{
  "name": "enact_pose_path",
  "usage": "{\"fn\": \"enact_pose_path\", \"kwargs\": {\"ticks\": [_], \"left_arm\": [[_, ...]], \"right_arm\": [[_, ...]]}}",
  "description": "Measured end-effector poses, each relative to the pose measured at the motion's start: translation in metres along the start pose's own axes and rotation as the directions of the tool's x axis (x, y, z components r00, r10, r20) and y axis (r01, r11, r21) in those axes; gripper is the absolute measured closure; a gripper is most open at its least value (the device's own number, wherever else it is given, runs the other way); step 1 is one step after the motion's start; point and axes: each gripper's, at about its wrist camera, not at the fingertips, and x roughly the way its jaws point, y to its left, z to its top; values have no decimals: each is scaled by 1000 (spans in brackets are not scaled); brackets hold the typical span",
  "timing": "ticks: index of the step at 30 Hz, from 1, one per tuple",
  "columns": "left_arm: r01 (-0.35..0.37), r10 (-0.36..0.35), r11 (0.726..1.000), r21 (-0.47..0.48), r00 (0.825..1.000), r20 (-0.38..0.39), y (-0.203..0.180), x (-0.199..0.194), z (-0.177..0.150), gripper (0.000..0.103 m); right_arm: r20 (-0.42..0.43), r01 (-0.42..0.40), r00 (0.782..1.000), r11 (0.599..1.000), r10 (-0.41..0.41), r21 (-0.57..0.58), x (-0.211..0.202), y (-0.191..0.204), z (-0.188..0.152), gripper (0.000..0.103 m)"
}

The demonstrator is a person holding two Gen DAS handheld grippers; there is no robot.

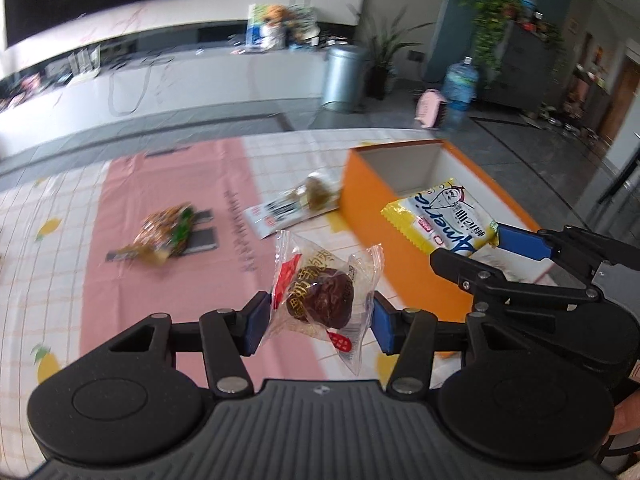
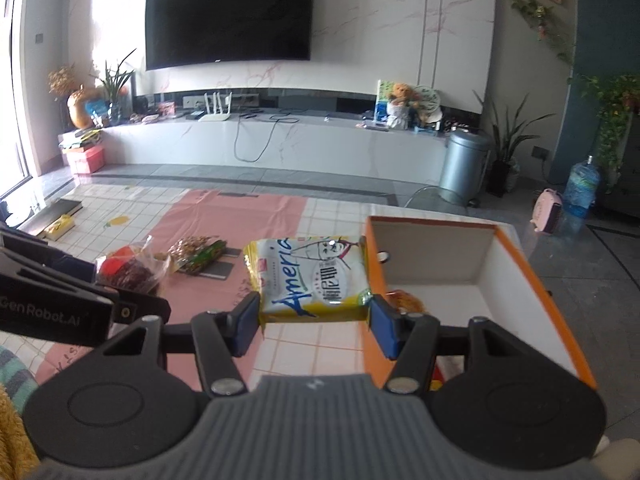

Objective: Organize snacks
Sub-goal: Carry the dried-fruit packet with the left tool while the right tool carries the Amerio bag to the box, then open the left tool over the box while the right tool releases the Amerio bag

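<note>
A table under a pink and white checked cloth [image 2: 224,216] fills your view. At its right stands an open orange box [image 2: 532,280] with white inner walls. Your right gripper [image 2: 314,320] is clamped on a yellow snack packet [image 2: 312,276], held up beside the box's near left wall. Your left gripper [image 1: 320,320] pinches a clear-wrapped dark date sweet [image 1: 324,300] above the cloth. Two more snacks, a green-and-brown packet [image 1: 164,236] and a white-labelled one [image 1: 296,204], lie on the cloth. You appear mid-carry; next, each load likely needs moving over the box opening before release.
</note>
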Motion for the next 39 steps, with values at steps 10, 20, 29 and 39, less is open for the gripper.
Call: {"fn": "enact_pose_path", "kwargs": {"ticks": [10,20,29,39], "left_arm": [[66,-69,986,154,998,13,-71,20,35,43],[101,-91,957,273,995,-49,-120,75,66,43],[129,-74,936,328,982,-173,-134,148,86,43],[165,-53,906,390,958,-282,-146,218,101,43]], "right_arm": [[25,99,995,995,-100,18,-33,-64,-4,47],[-1,165,986,986,-165,-7,-14,-118,-3,47],[-111,177,977,984,-180,-37,43,-161,-10,47],[-252,92,963,995,-95,-23,113,-189,-13,47]]}}
